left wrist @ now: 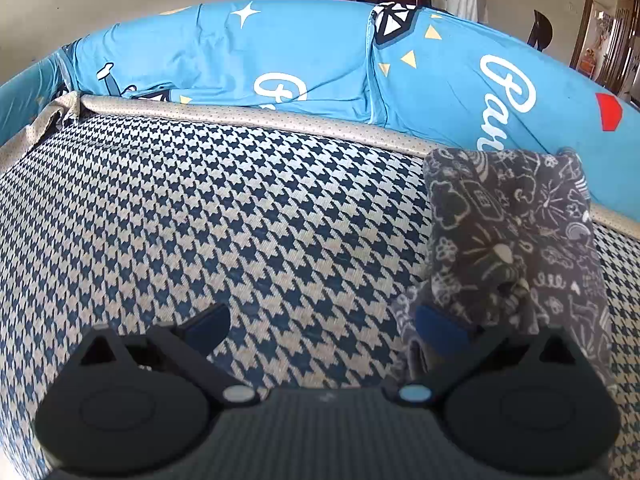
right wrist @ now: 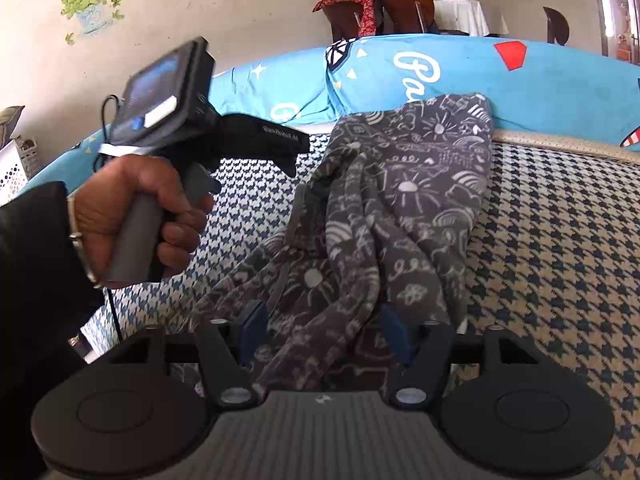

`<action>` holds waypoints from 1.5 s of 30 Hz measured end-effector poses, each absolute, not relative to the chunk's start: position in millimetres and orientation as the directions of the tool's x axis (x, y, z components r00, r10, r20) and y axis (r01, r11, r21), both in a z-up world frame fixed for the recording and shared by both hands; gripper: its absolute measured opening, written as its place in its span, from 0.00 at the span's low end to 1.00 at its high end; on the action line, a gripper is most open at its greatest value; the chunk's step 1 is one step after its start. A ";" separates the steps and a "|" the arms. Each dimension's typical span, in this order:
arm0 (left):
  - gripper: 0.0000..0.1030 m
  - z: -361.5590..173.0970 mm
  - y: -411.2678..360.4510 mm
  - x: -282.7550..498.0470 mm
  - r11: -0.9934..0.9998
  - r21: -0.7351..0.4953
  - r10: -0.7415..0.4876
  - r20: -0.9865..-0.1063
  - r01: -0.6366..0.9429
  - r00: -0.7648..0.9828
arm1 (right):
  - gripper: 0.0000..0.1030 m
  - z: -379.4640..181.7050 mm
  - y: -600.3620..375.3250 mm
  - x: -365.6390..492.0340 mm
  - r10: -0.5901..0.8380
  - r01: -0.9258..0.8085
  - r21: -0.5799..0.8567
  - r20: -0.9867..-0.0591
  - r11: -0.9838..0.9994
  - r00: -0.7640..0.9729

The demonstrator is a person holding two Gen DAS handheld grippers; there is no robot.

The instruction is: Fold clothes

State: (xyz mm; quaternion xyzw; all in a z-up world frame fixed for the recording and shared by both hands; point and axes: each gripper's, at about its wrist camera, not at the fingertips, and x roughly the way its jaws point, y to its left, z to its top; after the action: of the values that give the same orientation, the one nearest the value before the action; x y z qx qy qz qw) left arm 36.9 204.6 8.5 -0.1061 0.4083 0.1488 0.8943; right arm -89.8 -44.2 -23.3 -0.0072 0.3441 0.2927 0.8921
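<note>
A grey garment [right wrist: 400, 208] printed with white doodles lies bunched and twisted on the houndstooth cover [right wrist: 560, 248]. Its far end leans on the blue cushion. My right gripper [right wrist: 324, 330] is open at the near end, with a rope-like fold of the fabric running between its blue-padded fingers [right wrist: 394, 332]. In the left wrist view the same garment [left wrist: 508, 232] sits at the right. My left gripper [left wrist: 322, 326] is open over bare cover, and its right finger [left wrist: 436, 328] is at the cloth's left edge. A hand [right wrist: 152, 208] holds that left gripper [right wrist: 294, 162] beside the garment.
Blue cartoon-print cushions [left wrist: 280, 52] line the far side behind a beige piped edge [left wrist: 256, 116]. Brown chairs [right wrist: 400, 4] and a white-draped table [right wrist: 460, 16] stand beyond. A white perforated basket [right wrist: 14, 172] is at the far left by the wall.
</note>
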 end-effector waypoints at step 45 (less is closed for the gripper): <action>1.00 40.6 264.6 -50.0 0.887 -0.191 0.167 -0.716 -0.420 0.678 | 0.39 -66.4 49.8 -87.4 0.650 -0.667 0.230 -0.580 0.709 0.491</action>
State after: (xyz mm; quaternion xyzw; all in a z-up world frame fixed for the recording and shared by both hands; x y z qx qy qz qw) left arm -50.0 264.6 40.6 -0.1727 0.3667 0.1631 0.8995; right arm -87.4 49.8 -66.4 -0.0128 0.3300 0.3813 0.8634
